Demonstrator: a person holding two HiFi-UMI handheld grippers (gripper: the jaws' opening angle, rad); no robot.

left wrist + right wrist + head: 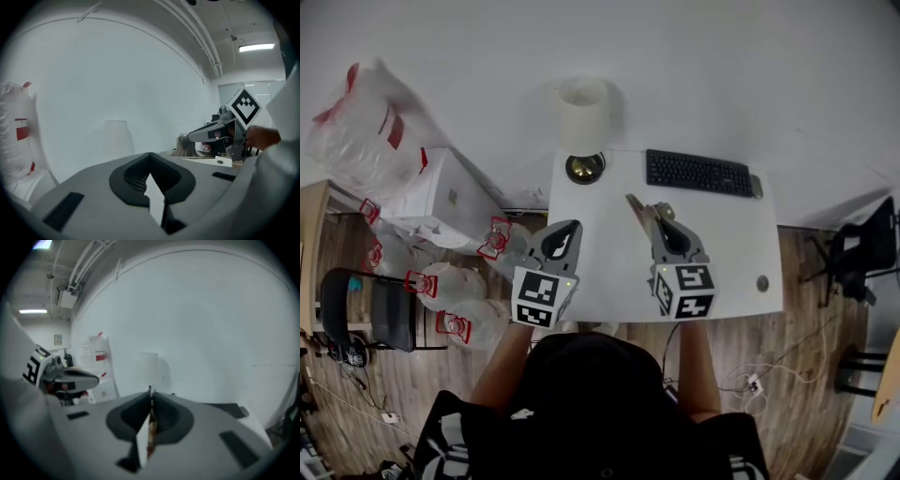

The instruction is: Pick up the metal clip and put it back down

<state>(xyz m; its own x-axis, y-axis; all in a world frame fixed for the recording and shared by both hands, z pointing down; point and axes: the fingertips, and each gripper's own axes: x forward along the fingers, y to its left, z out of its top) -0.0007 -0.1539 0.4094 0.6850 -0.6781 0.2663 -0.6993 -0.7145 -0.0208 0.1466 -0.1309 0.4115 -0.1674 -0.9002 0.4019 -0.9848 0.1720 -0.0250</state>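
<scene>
- Pinched right tongs (659, 216) grip the metal clip (639, 207) at their tip, above the middle of the white table (741, 253). Whether the clip touches the tabletop cannot be told.
- Left tongs (570, 229) are pressed together with nothing between them, and sit right at the table's left edge.
- Bare tabletop lies between the two tongs and off to the right, as far as a small round object (762, 282) near the front right edge.
- At the far edge a keyboard (698, 172) and a lamp (584, 117) stand well apart from the clip.
- Clear plastic bags (356, 131) crowd the floor beyond the left edge.
</scene>
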